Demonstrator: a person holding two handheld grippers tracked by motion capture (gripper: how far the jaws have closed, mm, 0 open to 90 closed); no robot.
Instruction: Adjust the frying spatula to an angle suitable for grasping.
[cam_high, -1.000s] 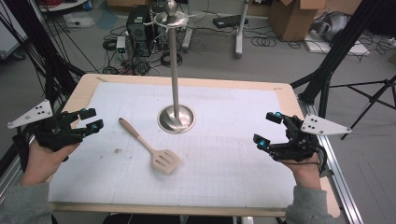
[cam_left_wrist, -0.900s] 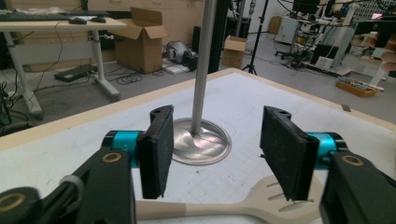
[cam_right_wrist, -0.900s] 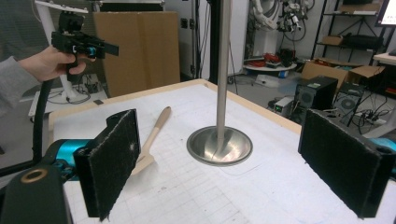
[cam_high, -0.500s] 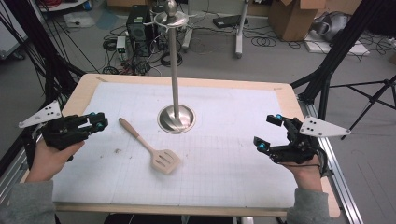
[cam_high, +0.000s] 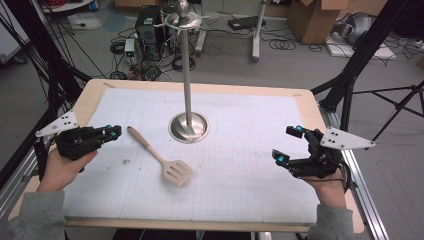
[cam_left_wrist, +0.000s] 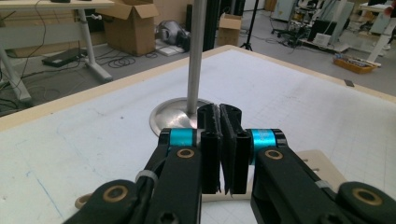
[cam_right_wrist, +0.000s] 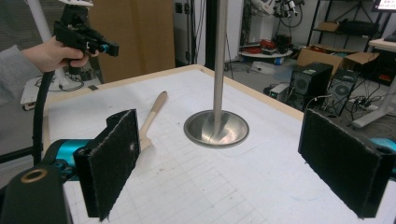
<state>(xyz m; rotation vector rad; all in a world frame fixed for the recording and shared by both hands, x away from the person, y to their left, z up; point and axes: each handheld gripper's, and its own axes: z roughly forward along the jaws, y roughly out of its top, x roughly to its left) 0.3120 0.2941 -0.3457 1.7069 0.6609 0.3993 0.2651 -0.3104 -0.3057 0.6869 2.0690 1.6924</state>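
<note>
Wooden, pale and slotted, the spatula (cam_high: 161, 159) lies flat on the white mat (cam_high: 240, 150) left of centre in the high view, its handle running to the upper left and its blade to the lower right. Nothing touches it. The left gripper (cam_high: 112, 133) sits at the left edge of the frame, just beside the handle's end and apart from it, held in a hand (cam_high: 64, 167) that comes up from the lower left. Its jaws have just been closing and now stand pressed together with nothing between them, as the left gripper view shows (cam_left_wrist: 219, 149). In that view the spatula's blade peeks out behind them, low in the frame. The right gripper (cam_high: 290, 146) is at the right of the frame, well apart from the spatula, jaws spread wide and empty; the right gripper view shows the same (cam_right_wrist: 233, 163). A steel stand (cam_high: 188, 125) rises from its round base at upper centre, near the handle.
</note>
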